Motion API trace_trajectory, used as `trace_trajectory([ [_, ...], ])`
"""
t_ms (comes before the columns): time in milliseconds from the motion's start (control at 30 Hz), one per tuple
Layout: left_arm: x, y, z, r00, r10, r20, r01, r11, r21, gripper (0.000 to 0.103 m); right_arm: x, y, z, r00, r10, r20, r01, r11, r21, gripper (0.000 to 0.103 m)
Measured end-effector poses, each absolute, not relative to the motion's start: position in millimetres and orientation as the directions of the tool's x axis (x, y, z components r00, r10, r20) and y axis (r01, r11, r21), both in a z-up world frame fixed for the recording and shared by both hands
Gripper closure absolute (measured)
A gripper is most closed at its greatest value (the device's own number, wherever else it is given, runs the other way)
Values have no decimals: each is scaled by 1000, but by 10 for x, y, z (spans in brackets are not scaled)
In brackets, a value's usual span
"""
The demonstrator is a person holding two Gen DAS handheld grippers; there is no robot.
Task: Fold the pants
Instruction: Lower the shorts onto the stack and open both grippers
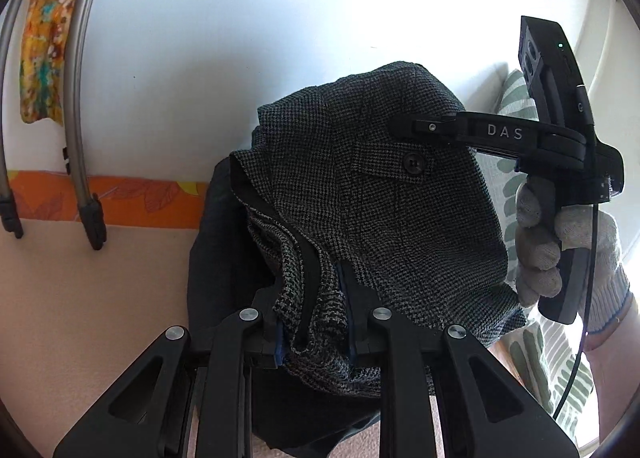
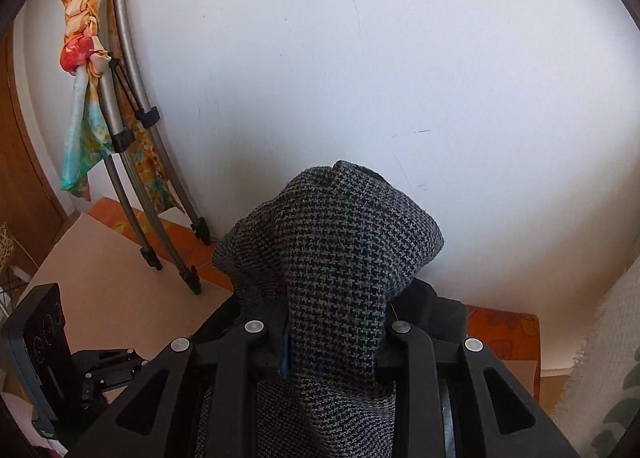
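Holding the pants (image 1: pixel 400 194) aloft before the white wall (image 1: pixel 224 38), bunched and off any surface: left gripper (image 1: pixel 312 322) clamped on a thick wad of the houndstooth cloth, right gripper (image 2: pixel 332 334) likewise clenched on fabric. Best to spread both apart, keep equal height, pull the waistband taut, then lower flat without loosening either pinch.

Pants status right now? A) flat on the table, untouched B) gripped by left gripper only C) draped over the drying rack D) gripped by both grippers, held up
D: the left gripper pinches bunched fabric of the houndstooth pants, and the right gripper is clamped on another part of them, raised in front of the wall.
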State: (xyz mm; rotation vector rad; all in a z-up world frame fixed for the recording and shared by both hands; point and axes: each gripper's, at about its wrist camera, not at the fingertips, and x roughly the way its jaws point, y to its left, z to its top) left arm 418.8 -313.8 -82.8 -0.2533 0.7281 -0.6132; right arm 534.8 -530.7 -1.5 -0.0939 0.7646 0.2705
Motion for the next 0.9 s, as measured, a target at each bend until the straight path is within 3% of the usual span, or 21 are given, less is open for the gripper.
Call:
trace_trajectory([
  [67,4164,-3128,-851,588,-587,-556,432,809,-398,81,5484,-5438,-189,675,156,-721,-215,976,9,59],
  [167,4123,-3046,-887,580,-575,-577,411,818,-402,68,5596,-5634,-342,676,88,-732,-108,994,20,39],
  [267,4068,-2964,-888,566,-577,-590,404,817,-411,68,5596,-5701,-363,687,-13,-727,-24,999,-41,33],
  [333,3987,-2924,-851,567,-565,-599,406,825,-394,68,5539,-5785,-355,691,-60,-720,19,998,-65,32],
  [900,3414,-2742,-294,583,-553,-596,473,827,-304,68,4245,-5719,310,791,-12,-611,47,998,42,29],
])
